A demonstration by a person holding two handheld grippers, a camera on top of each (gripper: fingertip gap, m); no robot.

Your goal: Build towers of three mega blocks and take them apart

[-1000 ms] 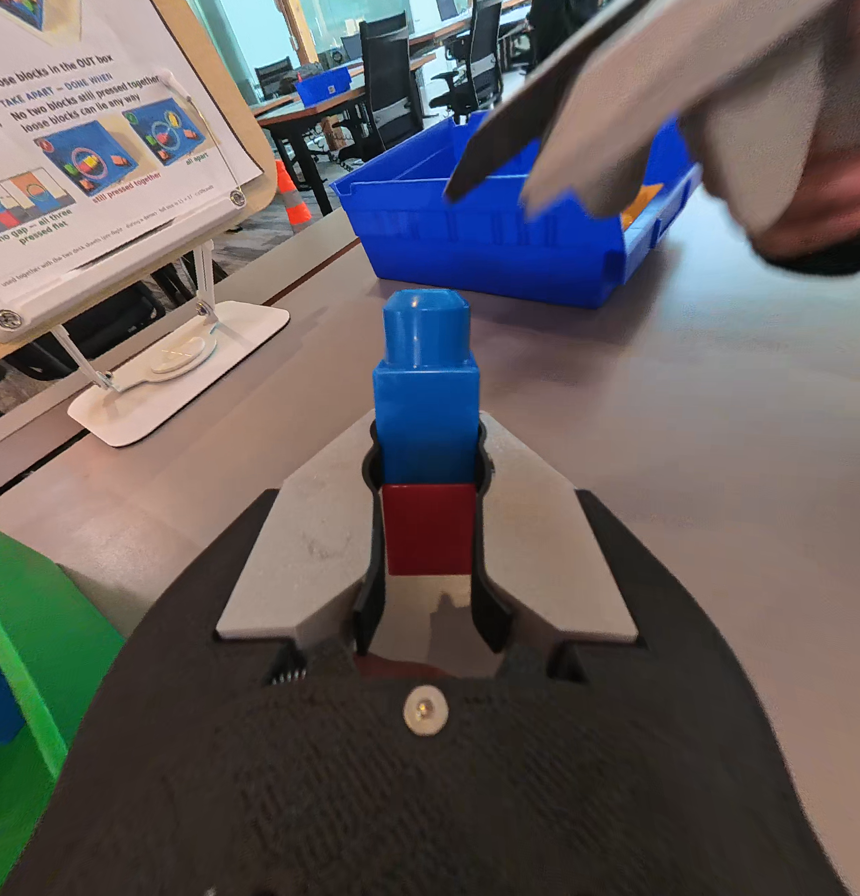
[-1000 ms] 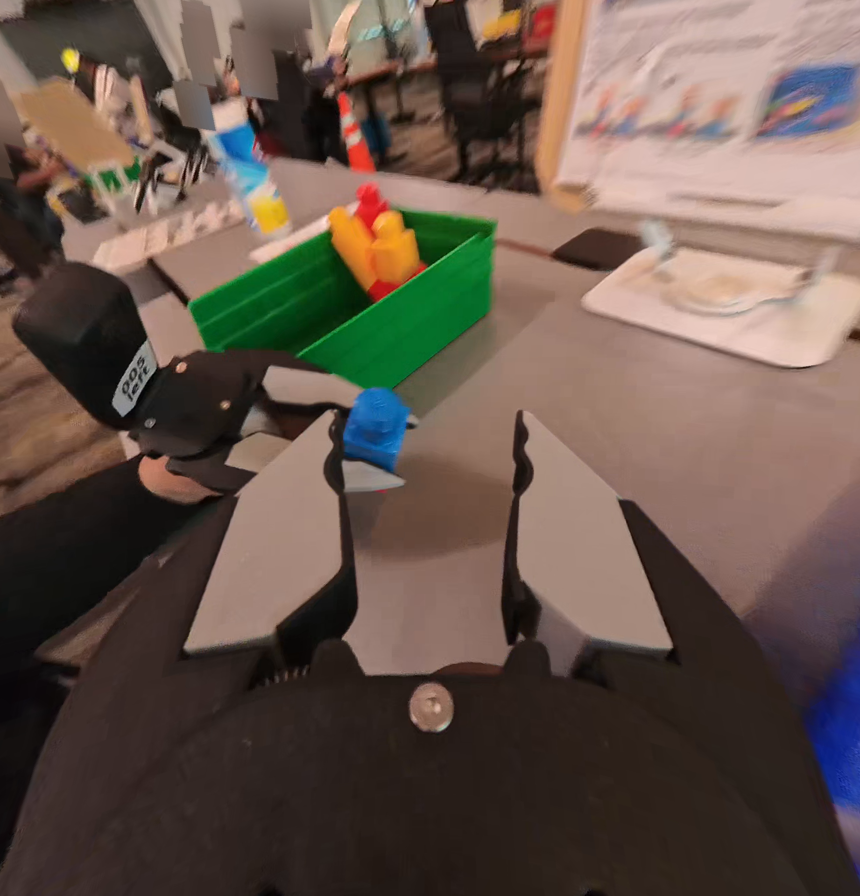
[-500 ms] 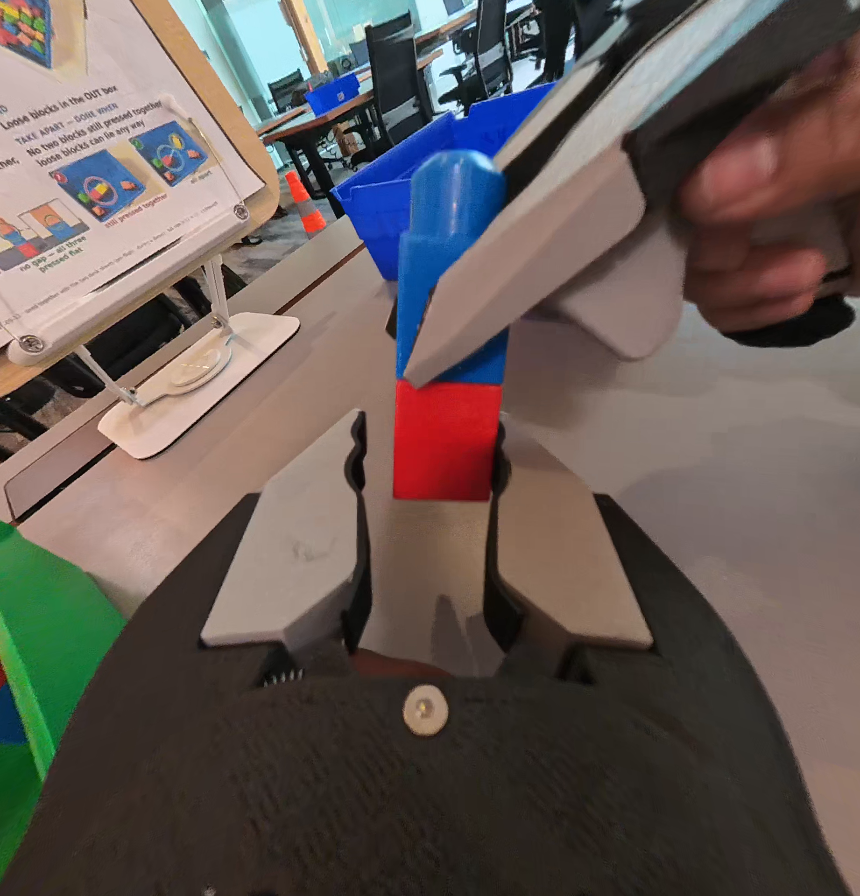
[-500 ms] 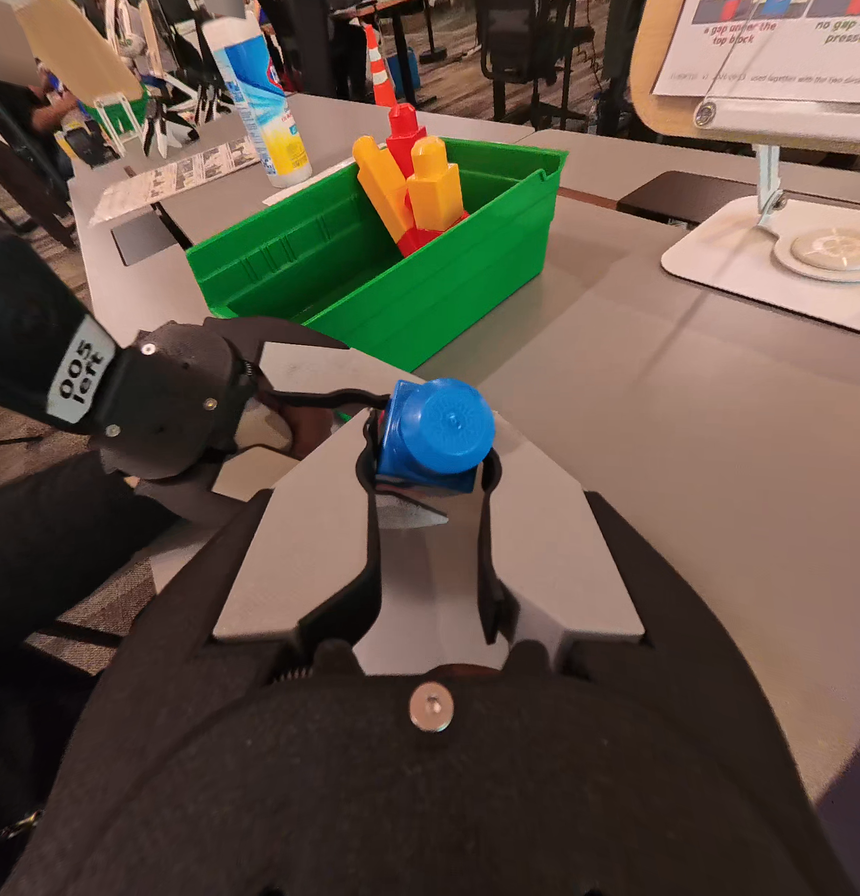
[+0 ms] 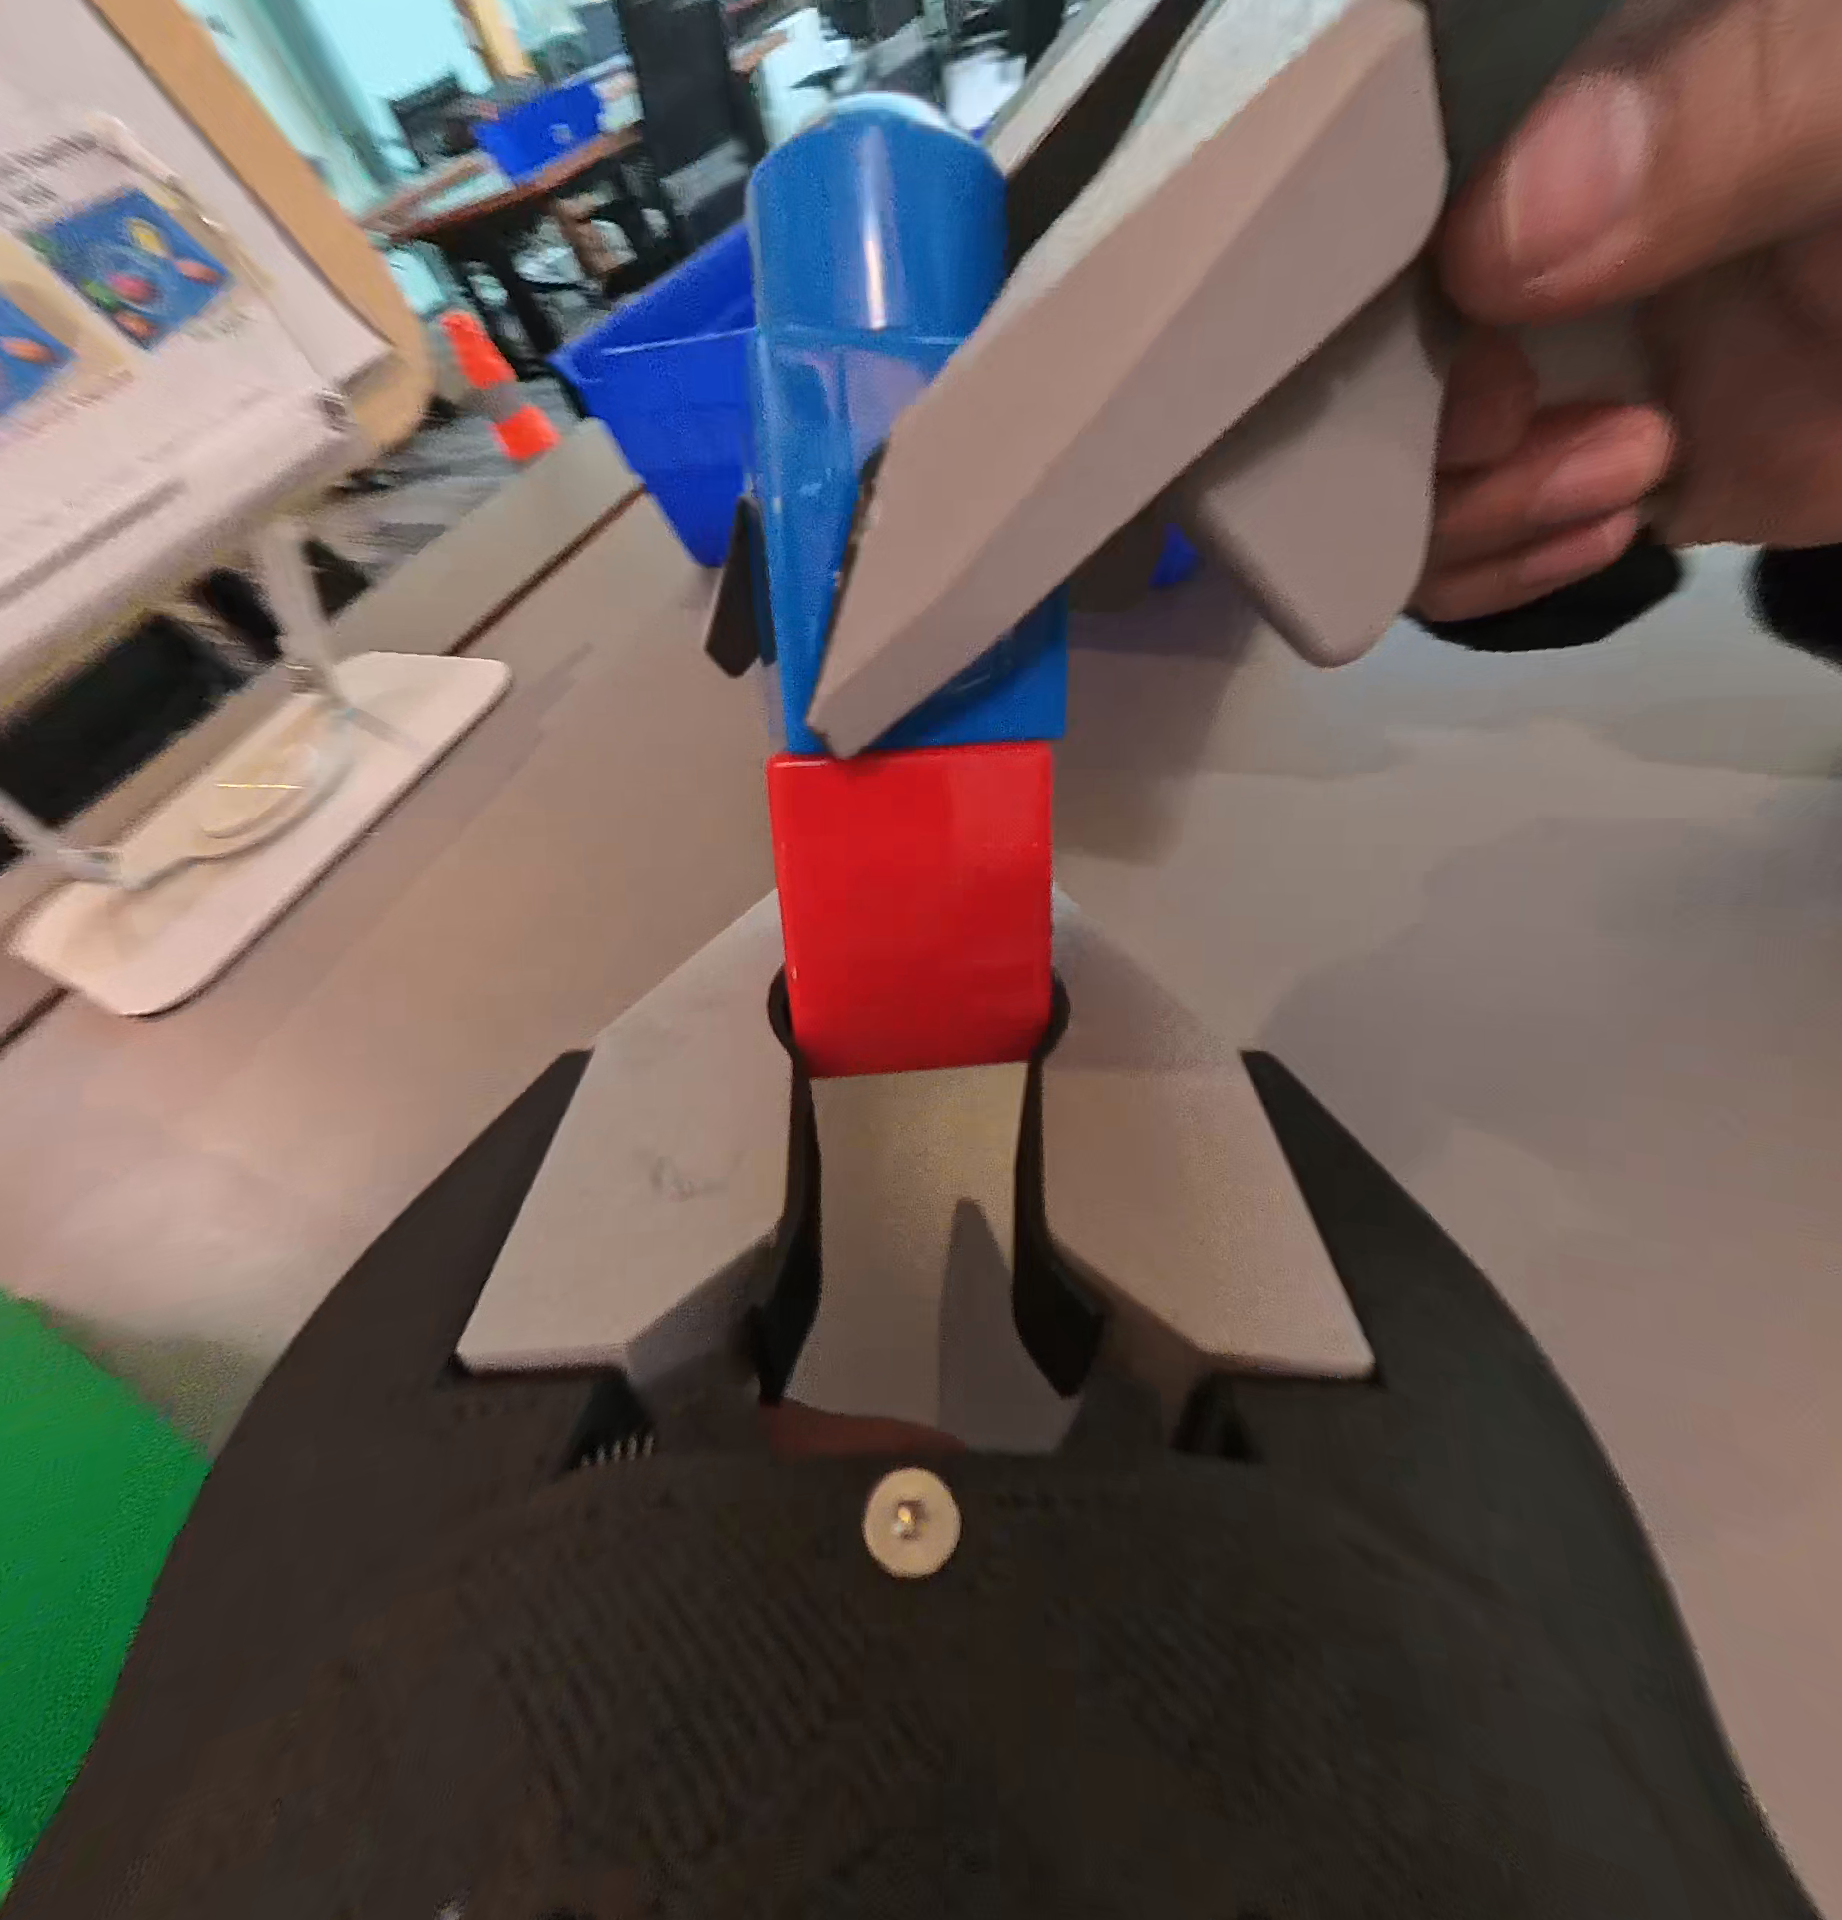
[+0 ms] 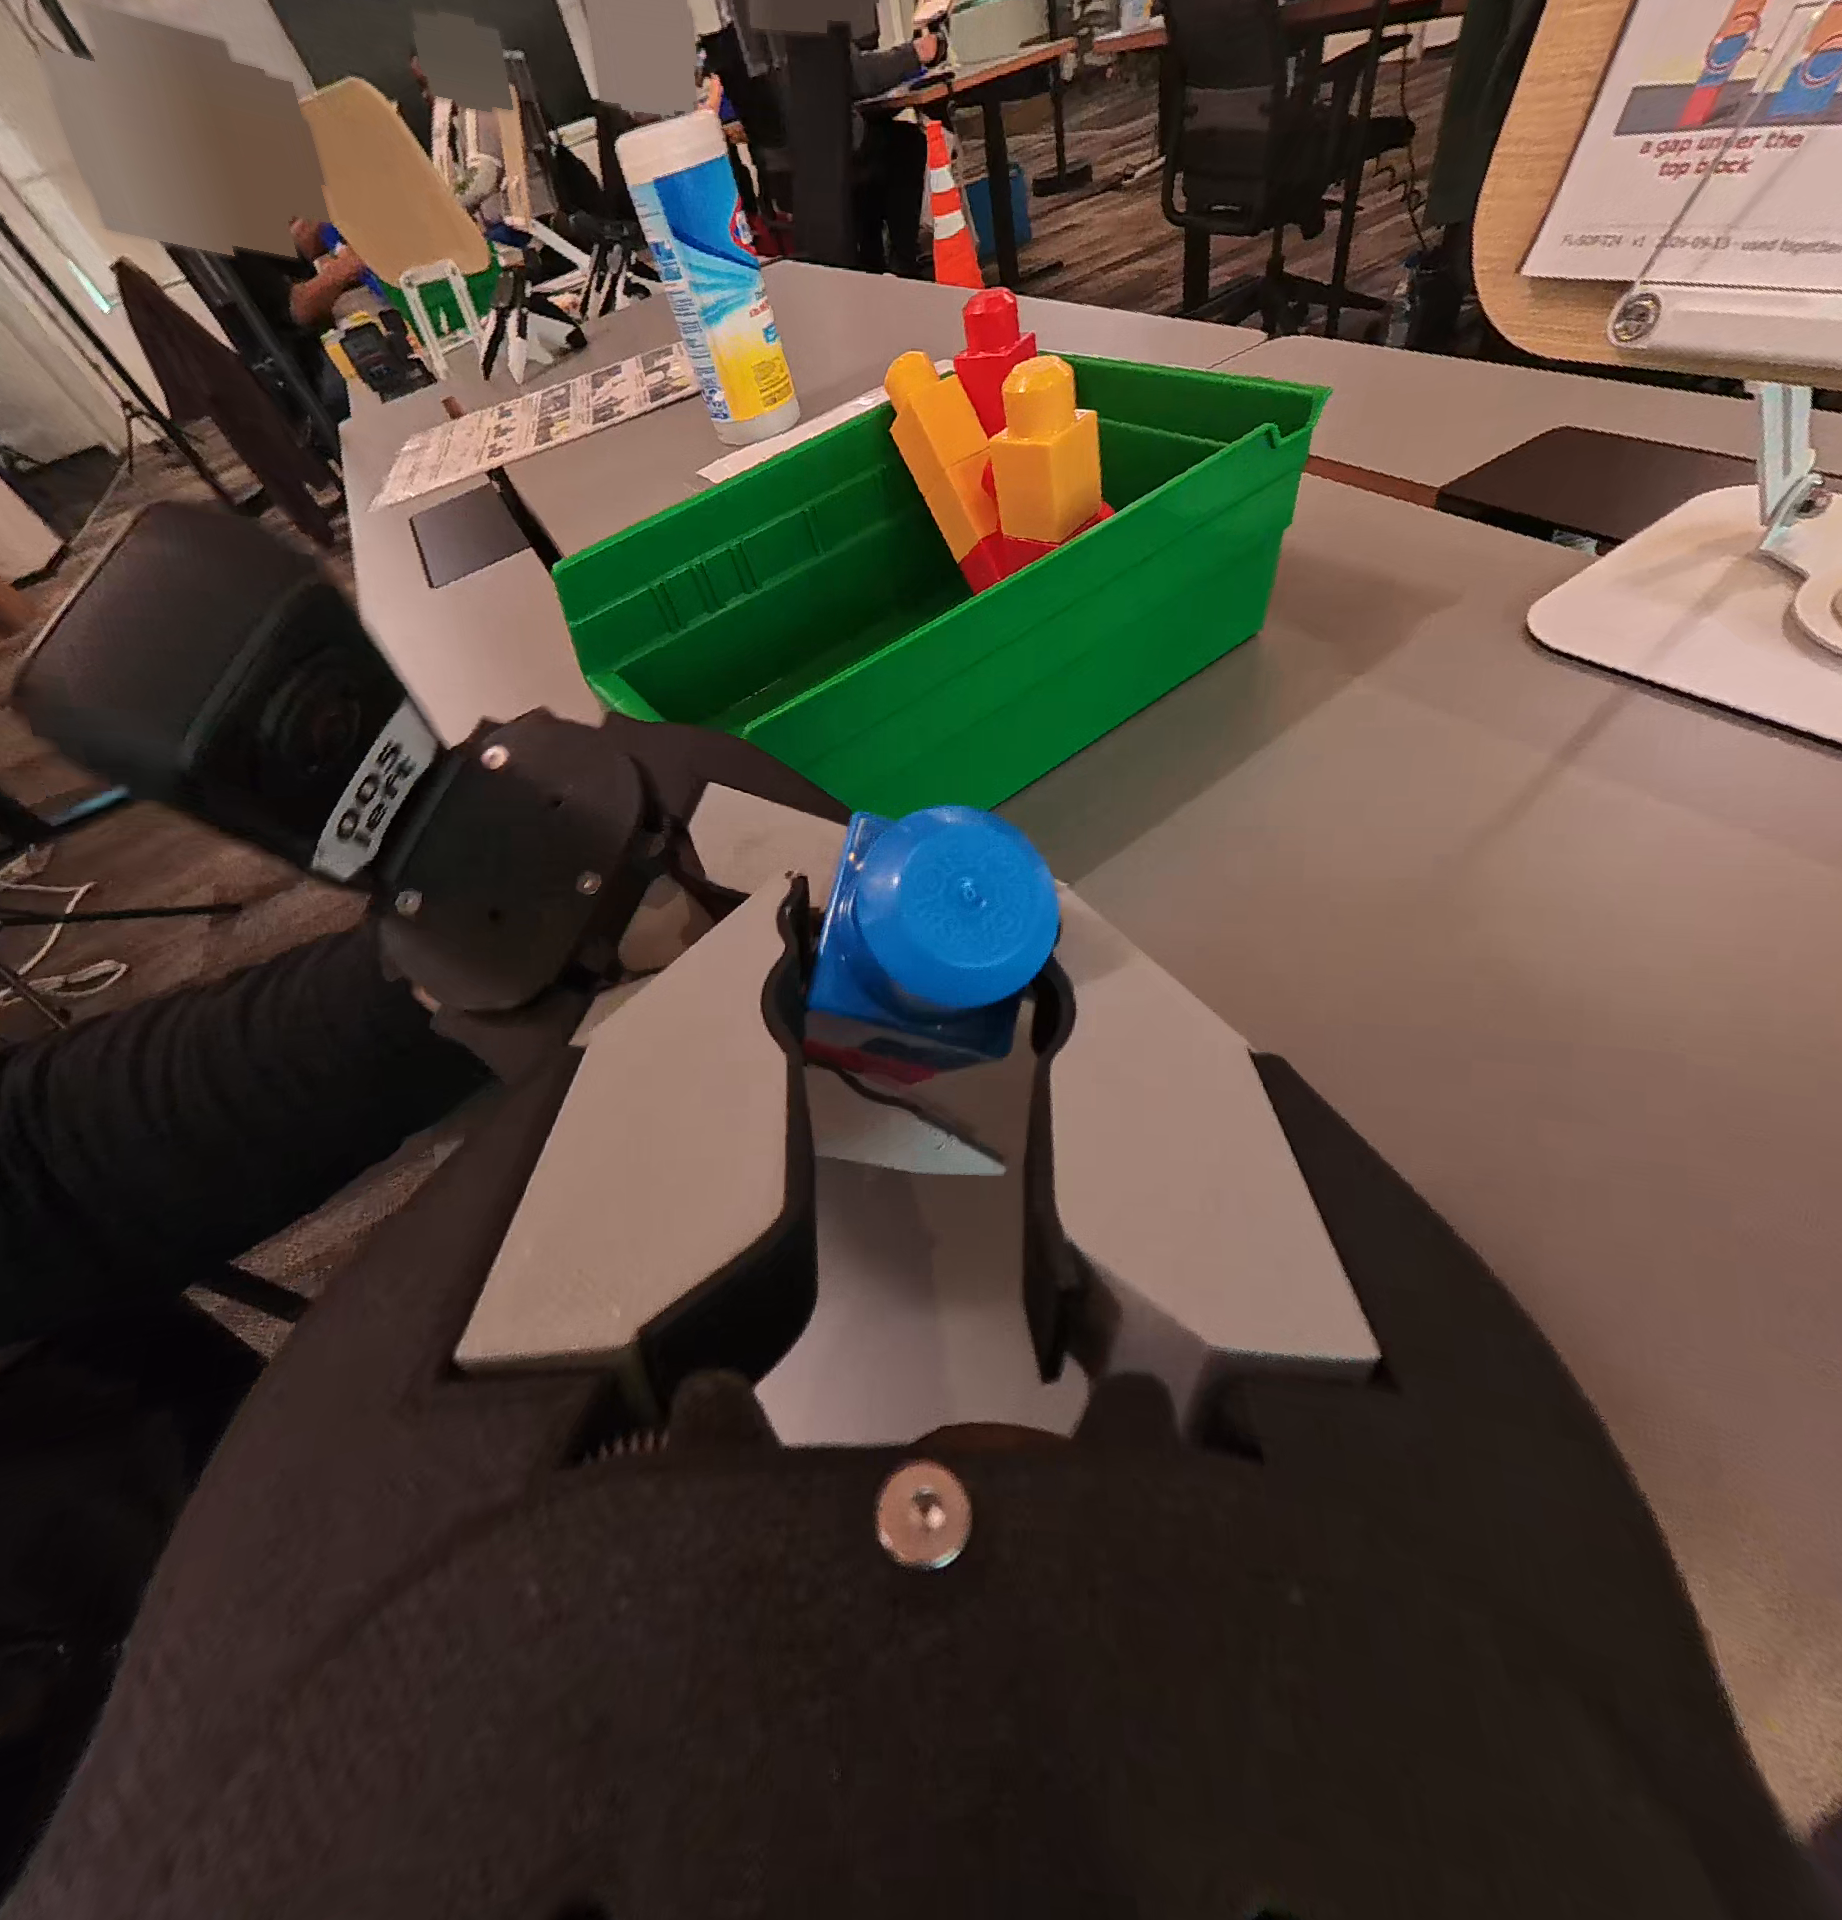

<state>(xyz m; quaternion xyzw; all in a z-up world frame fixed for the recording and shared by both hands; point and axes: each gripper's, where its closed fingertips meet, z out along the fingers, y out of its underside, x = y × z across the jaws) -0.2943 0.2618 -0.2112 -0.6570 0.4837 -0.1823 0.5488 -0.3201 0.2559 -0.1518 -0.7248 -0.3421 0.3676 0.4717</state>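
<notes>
Both grippers are sporting the same look: textured black shell, one silver screw (image 6: 923, 1527) dead center, flat grey wedge fingers (image 5: 1187, 1195) with black inner edges. The left gripper (image 6: 512, 862) is wearing a grey tag, and the person's wearing a black sleeve (image 6: 169, 1122).

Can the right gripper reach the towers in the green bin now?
Probably not yet: the right gripper is shut on the blue block, joined to the red block in the left gripper. The green bin is open above.
</notes>
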